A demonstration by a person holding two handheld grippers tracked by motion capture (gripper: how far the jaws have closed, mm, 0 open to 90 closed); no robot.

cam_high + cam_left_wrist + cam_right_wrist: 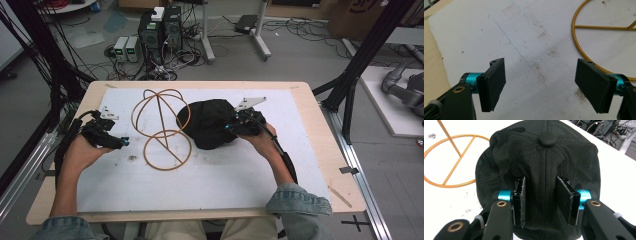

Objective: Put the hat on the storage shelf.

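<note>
Cap: the black cap (207,125) lies crown-up on the white sheet (210,175) that covers the bench (310,105), a little to the 1 o'clock side of the sheet's middle in the high view.
Right gripper: the right gripper (541,200) comes at the cap from its 3 o'clock side in the high view, with its two fingers (520,200) set either side of the crown's centre seam.
Right fingers: they are drawn in on a raised fold of the crown fabric and look to be pinching it; the grip is probably placed there because the crown is the one part that bunches up and can be lifted.
Left gripper: the left gripper (541,86) rests at the sheet's 9 o'clock edge, well apart from the cap, likely waiting as the free hand.
Left fingers: spread wide, with nothing between them but bare sheet.
Wire stand: the gold wire stand (160,127) stands just beside the cap at its 9 o'clock; placed so near, it looks like where the cap is meant to go.
Right gripper view adds: the button on top of the cap (547,140), the stitching and the fold between the pads, which the high view leaves as a dark mass.
Left gripper view adds: stains and a faint blue line on the sheet, and part of the stand's ring at 1 o'clock.
High view adds: the whole layout and both forearms.
</note>
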